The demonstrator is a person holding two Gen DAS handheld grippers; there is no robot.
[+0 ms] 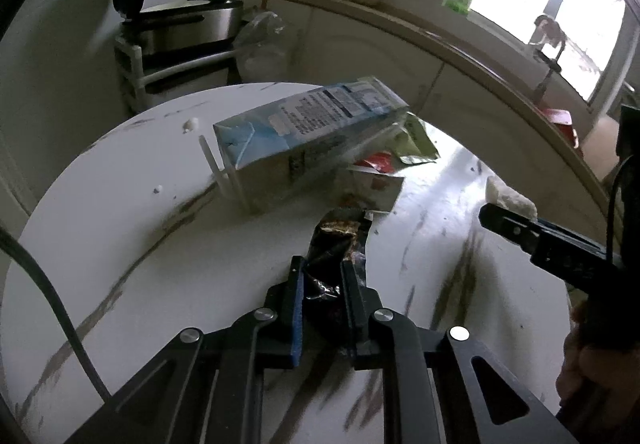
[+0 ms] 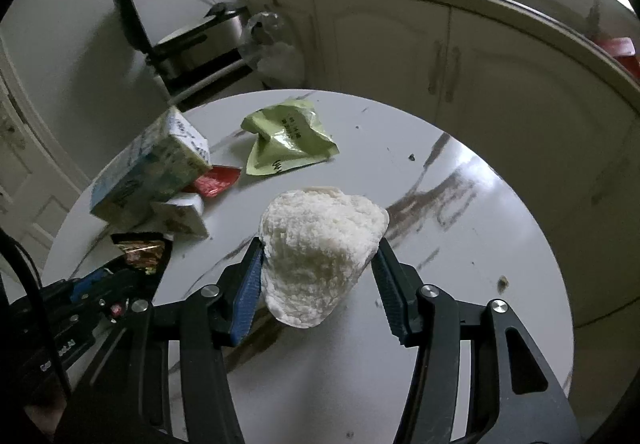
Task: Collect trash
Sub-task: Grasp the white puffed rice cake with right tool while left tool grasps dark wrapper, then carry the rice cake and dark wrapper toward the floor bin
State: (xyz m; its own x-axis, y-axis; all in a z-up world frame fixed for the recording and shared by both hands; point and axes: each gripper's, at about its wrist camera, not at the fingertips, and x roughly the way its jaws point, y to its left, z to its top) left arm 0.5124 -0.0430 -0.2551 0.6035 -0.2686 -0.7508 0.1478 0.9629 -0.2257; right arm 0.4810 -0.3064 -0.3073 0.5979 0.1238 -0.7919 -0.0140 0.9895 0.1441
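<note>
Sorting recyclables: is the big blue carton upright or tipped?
Tipped: the blue carton lies lengthwise, one end propped on the small white box.

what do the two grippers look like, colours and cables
Both the left gripper and right gripper are black metal linkages with silver round pivot bolts and blue textured pads on the fingers. A black cable runs beside the left one. A bare hand shows; no sleeve visible.

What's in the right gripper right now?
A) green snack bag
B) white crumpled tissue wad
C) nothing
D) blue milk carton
B: in the right wrist view the right gripper has its blue-padded fingers closed against both sides of the white crumpled tissue wad, while the green snack bag and blue milk carton lie on the round table.
</note>
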